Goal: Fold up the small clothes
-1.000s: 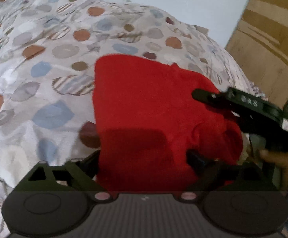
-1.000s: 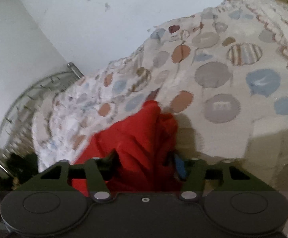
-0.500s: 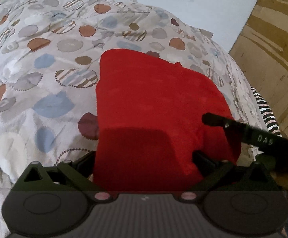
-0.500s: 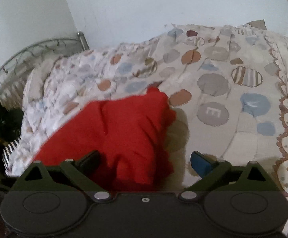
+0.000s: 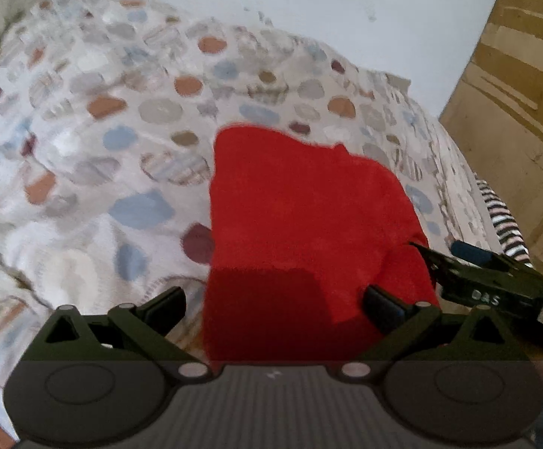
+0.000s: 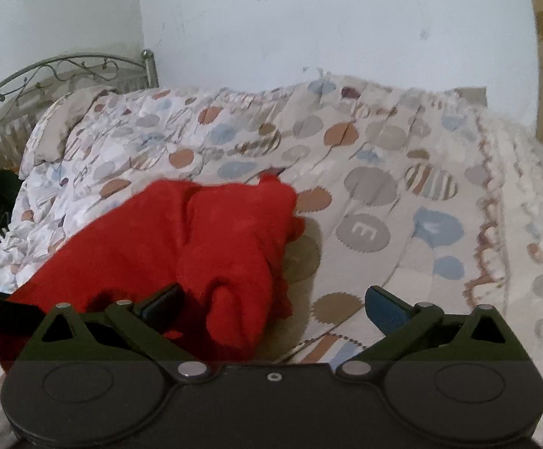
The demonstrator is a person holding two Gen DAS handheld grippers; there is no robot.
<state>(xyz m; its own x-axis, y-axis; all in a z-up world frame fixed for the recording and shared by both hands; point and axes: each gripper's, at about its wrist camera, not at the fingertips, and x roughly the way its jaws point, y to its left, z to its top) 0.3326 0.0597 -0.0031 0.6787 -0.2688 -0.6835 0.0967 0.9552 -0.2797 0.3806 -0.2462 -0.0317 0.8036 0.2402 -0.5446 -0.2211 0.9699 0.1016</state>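
Both grippers have just let go — the right gripper [image 6: 273, 305] spread its jaws wide off the red garment [image 6: 211, 239], and the left gripper [image 5: 275, 301] stands wide too, gripping nothing. That red garment lies folded on the spotted bedspread [image 6: 402, 202], near the metal headboard [image 6: 66, 75].

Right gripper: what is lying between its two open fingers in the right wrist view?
Between the right gripper's open jaws lies the near edge of the red garment and bare patterned bedspread.
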